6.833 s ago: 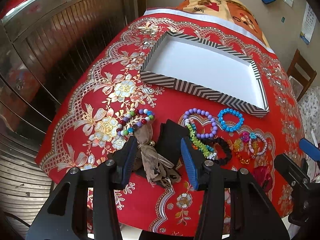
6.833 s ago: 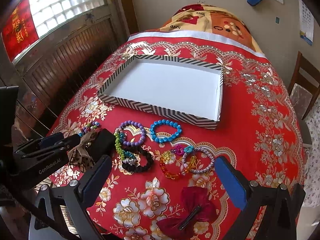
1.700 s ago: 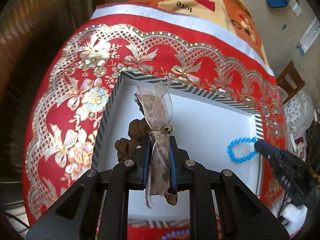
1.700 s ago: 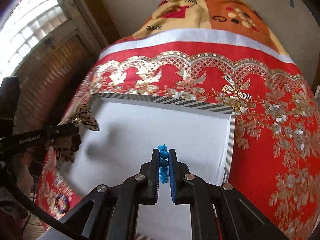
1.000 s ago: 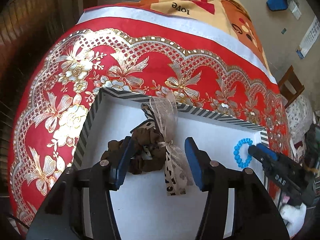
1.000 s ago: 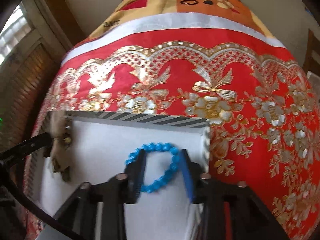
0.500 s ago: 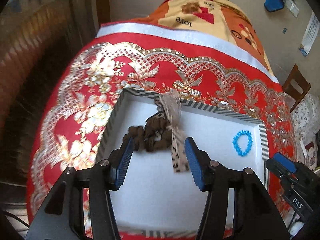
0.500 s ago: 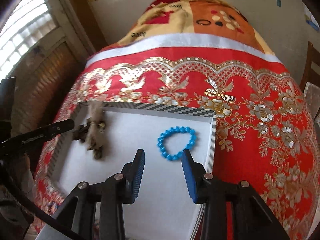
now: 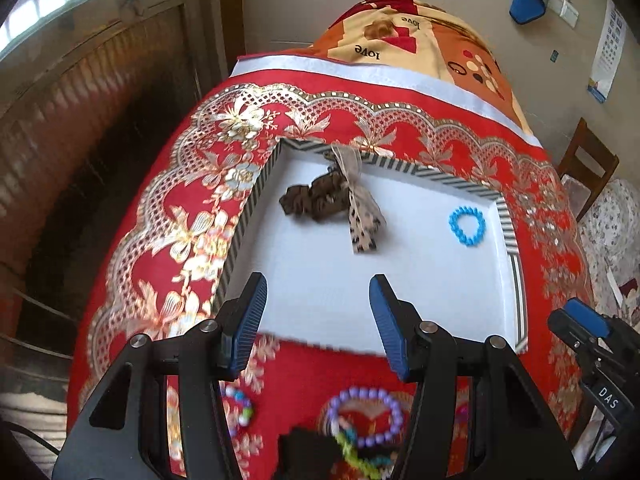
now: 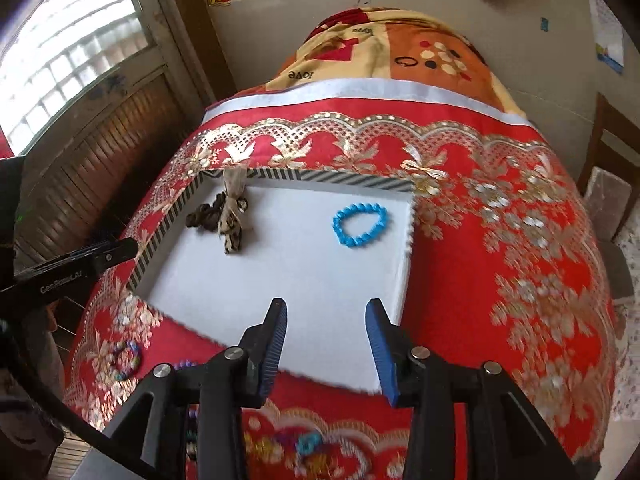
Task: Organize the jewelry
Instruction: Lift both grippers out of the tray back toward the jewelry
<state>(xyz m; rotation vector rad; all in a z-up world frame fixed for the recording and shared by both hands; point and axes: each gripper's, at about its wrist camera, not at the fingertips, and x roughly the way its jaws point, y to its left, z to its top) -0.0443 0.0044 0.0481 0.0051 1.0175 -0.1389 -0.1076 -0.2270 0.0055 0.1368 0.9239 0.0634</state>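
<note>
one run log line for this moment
left gripper: open, empty | right gripper: open, empty | tray: brown scrunchie, blue bracelet | purple bracelet: on cloth

Tray middle and near half lie bare

In the tray (image 9: 508, 240), only the scrunchie (image 9: 320, 198) at the far left and the blue bracelet (image 9: 467, 226) at the far right take up room; its low striped rim borders the bare floor between.
</note>
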